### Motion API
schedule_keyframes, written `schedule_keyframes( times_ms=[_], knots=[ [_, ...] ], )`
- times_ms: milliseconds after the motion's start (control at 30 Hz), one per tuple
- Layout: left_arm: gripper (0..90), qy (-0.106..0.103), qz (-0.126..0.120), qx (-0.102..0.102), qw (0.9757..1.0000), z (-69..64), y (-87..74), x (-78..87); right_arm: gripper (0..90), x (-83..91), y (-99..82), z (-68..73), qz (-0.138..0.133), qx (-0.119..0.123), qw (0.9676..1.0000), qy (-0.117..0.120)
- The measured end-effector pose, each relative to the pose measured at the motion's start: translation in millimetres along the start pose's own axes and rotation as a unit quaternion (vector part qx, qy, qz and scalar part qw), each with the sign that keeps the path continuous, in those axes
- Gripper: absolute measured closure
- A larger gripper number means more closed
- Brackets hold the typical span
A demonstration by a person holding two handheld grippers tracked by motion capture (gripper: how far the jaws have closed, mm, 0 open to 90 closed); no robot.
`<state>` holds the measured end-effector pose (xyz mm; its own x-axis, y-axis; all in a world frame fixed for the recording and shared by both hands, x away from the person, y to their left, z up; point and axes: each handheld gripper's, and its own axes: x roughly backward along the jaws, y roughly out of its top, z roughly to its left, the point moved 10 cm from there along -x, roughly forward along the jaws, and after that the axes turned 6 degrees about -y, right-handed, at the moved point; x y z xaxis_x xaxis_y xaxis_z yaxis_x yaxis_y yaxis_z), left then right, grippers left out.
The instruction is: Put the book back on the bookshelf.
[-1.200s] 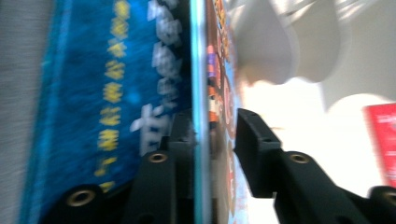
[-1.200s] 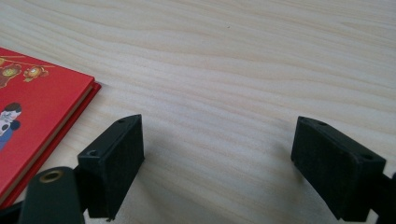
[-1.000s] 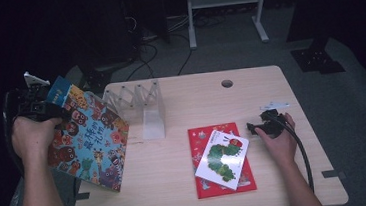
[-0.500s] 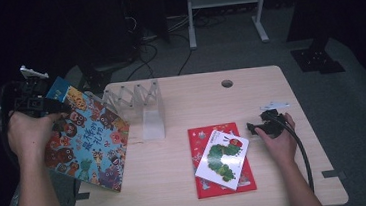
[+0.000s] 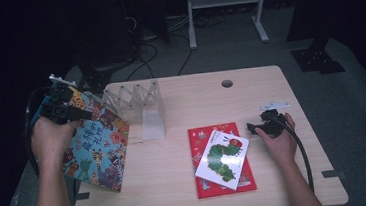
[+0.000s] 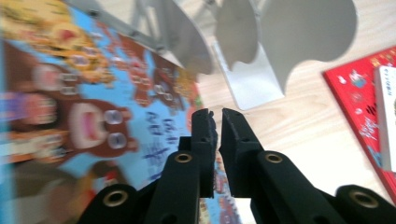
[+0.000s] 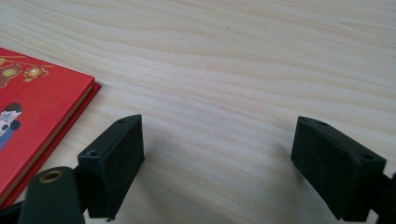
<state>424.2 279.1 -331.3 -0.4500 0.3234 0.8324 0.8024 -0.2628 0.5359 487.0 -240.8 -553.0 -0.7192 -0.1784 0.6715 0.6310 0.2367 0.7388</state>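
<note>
At the table's left edge, the left claw [image 5: 63, 101] has just been closing and now pinches the top edge of the large blue picture book with cartoon animals [image 5: 97, 148] — the book overhangs that edge, beside the clear folding book rack [image 5: 141, 104]. The right claw [image 5: 261, 126] rests spread wide on bare wood near the right edge, just beside the red hardcover book [image 7: 42, 107].
</note>
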Motion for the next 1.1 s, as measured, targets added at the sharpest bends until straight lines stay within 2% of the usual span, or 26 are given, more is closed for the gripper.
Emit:
schedule_keyframes(
  times_ms=[133,367,667,933,1100],
  knots=[
    [89.8,-0.015,0.015,-0.013,0.9997,-12.3,-5.1,-15.0,15.8,0.0,0.0,0.0,0.0,0.0,1.0,0.0],
    [90.0,-0.035,0.039,-0.028,0.9982,-27.6,-14.6,-37.3,15.7,-0.1,0.0,-0.1,0.0,0.0,1.0,0.0],
    [89.1,-0.059,0.051,-0.041,0.9961,-41.7,-28.5,-66.3,15.7,-0.1,0.0,-0.2,0.0,0.001,1.0,0.0],
    [84.7,-0.087,0.058,-0.054,0.9931,-57.7,-44.5,-97.7,15.8,-0.1,0.0,-0.2,0.0,0.001,1.0,0.0],
    [81.4,-0.098,0.06,-0.067,0.9911,-66.7,-54.4,-115.8,15.8,-0.1,0.0,-0.2,0.0,0.001,1.0,0.0]
  ],
)
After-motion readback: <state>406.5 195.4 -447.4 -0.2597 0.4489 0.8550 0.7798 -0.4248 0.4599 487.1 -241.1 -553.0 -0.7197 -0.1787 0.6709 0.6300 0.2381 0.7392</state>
